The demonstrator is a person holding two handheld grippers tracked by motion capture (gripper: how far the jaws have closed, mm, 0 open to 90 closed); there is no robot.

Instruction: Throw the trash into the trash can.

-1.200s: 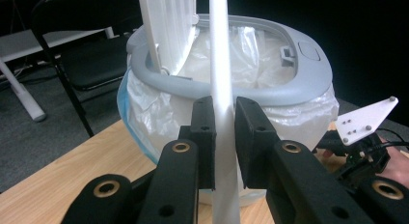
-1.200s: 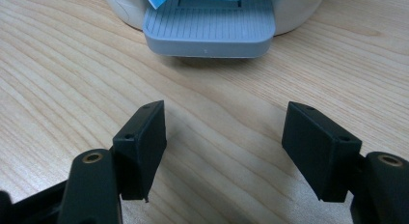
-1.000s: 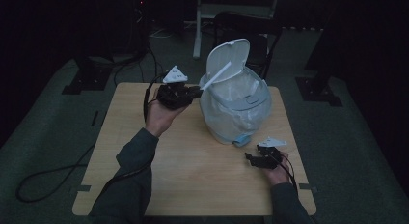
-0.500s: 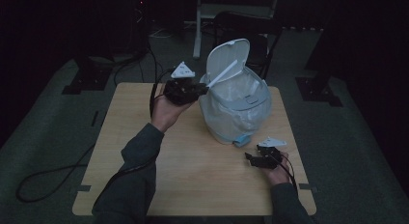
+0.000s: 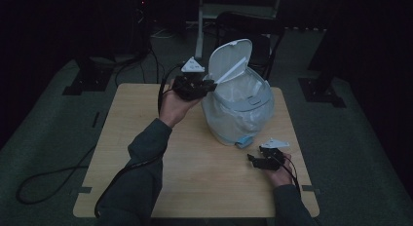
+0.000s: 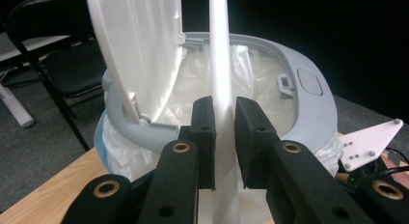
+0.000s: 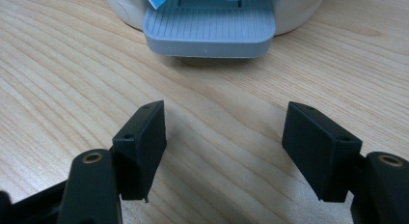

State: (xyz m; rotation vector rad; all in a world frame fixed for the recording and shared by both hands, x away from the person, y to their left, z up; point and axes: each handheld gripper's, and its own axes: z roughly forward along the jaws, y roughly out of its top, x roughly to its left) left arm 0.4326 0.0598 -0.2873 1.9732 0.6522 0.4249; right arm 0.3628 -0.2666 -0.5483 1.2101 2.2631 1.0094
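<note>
Since 1 s ago the left gripper (image 5: 207, 85) is sitting further fwd and higher, now up against the bin's rim, w/ the person's left arm stretched further across; right gripper (image 5: 253, 160) isn't shifting at all.

Wooden table (image 5: 126, 138) is carrying everything, w/ a black chair (image 5: 248, 28) standing behind its far edge on grey floor.

White pedal bin (image 5: 238, 114) is standing upright right of the table's centre, toward the far side. It's wearing a clear plastic liner (image 6: 193, 84) that is spilling over the grey rim (image 6: 313, 108); a bit of blue is peeking out low at the front. Its lid (image 5: 229, 58) is standing open, tilted up and back.

Left gripper is clamping a white, strip-like part (image 6: 219, 64) that is rising from the bin's mouth next to the lid; jaws are closed narrow on it, pads touching both sides. What the strip is exactly – can't tell. Left hand (image 5: 173, 104) is holding that gripper above the table, beside the bin's left side.

Right gripper (image 7: 224, 137) is resting low on the table near the front right, jaws spread wide w/ nothing btwn them. It's pointing at the bin's grey ribbed foot pedal (image 7: 210, 33), which is lying just ahead, not touching.
</note>
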